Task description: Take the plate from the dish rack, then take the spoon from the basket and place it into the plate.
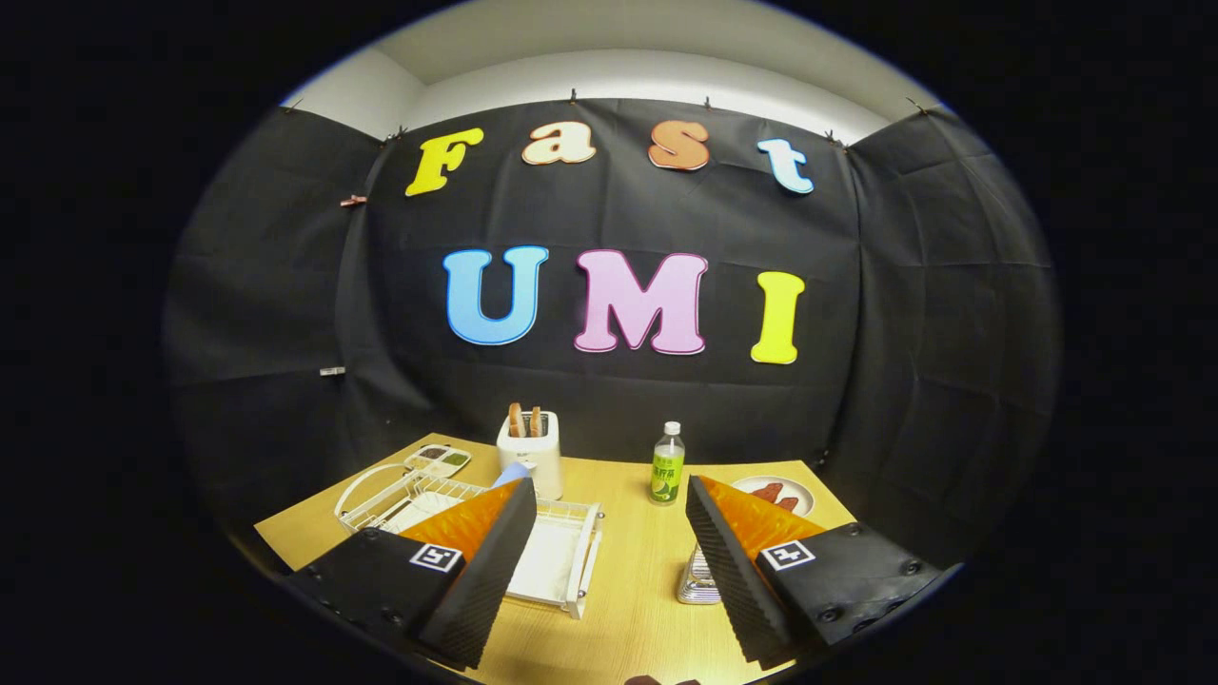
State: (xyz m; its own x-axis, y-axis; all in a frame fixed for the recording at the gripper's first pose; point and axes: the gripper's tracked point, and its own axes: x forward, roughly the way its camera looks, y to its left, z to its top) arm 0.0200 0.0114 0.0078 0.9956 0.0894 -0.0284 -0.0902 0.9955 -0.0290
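Observation:
My gripper (609, 485) is open and holds nothing, hovering above the wooden table (633, 571). The white wire dish rack (561, 561) lies on the table, partly behind the left finger (485, 561). At the rack's far left end stands a thin white round rim that looks like the plate (362, 479). A small shiny metal basket (697, 582) peeks out from behind the right finger (733, 561). What the basket holds is hidden.
Beyond the rack stand a white toaster (531, 452) with two bread slices and a small divided tray (438, 459). A green-labelled bottle (668, 466) stands ahead between the fingers. A white dish with red food (775, 495) sits at the far right.

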